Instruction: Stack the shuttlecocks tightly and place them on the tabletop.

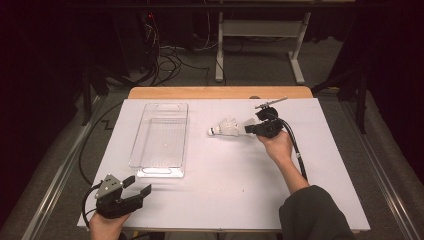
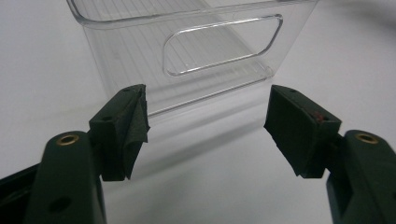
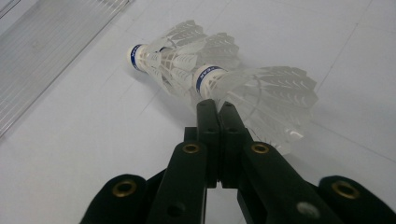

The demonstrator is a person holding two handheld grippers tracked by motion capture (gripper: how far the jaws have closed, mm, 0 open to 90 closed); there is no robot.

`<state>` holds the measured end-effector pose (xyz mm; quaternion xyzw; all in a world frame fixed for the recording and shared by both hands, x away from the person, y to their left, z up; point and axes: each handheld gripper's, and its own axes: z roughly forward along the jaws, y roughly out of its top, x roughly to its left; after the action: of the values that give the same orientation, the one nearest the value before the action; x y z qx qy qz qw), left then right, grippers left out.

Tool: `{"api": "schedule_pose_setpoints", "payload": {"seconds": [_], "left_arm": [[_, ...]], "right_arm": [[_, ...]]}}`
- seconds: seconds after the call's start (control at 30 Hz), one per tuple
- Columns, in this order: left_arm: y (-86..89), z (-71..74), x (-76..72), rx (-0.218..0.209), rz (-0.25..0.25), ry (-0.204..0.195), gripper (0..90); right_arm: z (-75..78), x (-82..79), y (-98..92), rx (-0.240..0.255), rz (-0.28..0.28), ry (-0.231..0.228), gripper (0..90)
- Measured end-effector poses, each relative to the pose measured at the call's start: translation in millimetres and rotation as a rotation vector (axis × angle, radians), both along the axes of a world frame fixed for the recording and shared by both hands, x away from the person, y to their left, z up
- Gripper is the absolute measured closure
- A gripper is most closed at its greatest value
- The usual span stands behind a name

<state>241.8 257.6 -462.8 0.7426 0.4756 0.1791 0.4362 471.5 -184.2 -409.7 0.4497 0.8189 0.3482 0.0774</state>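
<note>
Two white feather shuttlecocks with blue-banded corks lie end to end on the white sheet, right of centre. The far one [image 1: 223,129] [image 3: 170,49] points its cork left, and the near one [image 1: 248,123] [image 3: 271,93] is tucked behind it. My right gripper [image 1: 253,129] [image 3: 215,106] is shut, with its tips against the near shuttlecock's feathers just below the cork. I cannot tell whether a feather is pinched. My left gripper [image 1: 139,186] [image 2: 208,126] rests open at the front left with nothing between its jaws. It faces the near end of a clear plastic bin [image 1: 162,106] [image 2: 140,51].
The bin is long and stands lengthwise left of centre, with handle cut-outs at both ends. The white sheet [image 1: 225,185] covers a wooden table whose back edge [image 1: 220,92] shows. Cables and a white desk frame [image 1: 260,30] are on the floor beyond.
</note>
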Motion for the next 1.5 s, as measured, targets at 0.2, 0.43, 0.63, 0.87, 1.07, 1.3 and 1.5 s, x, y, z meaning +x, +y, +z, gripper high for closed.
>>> {"api": "schedule_pose_setpoints", "payload": {"seconds": [0.2,0.43,0.63,0.87,1.07,1.3,1.5], "left_arm": [[0.1,-0.1,0.2,0.001,-0.001,0.0,30.9],[0.1,-0.2,0.3,0.001,-0.002,0.001,30.9],[0.0,-0.2,0.4,0.0,-0.001,0.001,31.0],[0.2,-0.2,0.4,0.0,-0.002,0.002,31.0],[0.1,-0.3,0.5,0.0,-0.002,0.003,31.0],[0.1,-0.3,0.4,0.0,-0.002,0.003,31.0],[0.2,-0.2,0.3,0.0,-0.003,0.003,31.0]], "right_arm": [[-1.5,2.7,5.7,0.003,0.008,0.001,90.0],[-2.8,4.4,9.1,0.007,0.017,0.005,90.0],[-5.0,5.2,11.0,0.014,0.021,0.012,90.0],[-7.7,6.8,14.5,0.027,0.026,0.017,90.0],[-10.3,7.3,16.3,0.032,0.036,0.022,90.0],[-10.4,3.1,20.2,0.043,0.059,0.025,90.0],[-10.7,-2.4,24.1,0.046,0.092,0.026,90.0]]}}
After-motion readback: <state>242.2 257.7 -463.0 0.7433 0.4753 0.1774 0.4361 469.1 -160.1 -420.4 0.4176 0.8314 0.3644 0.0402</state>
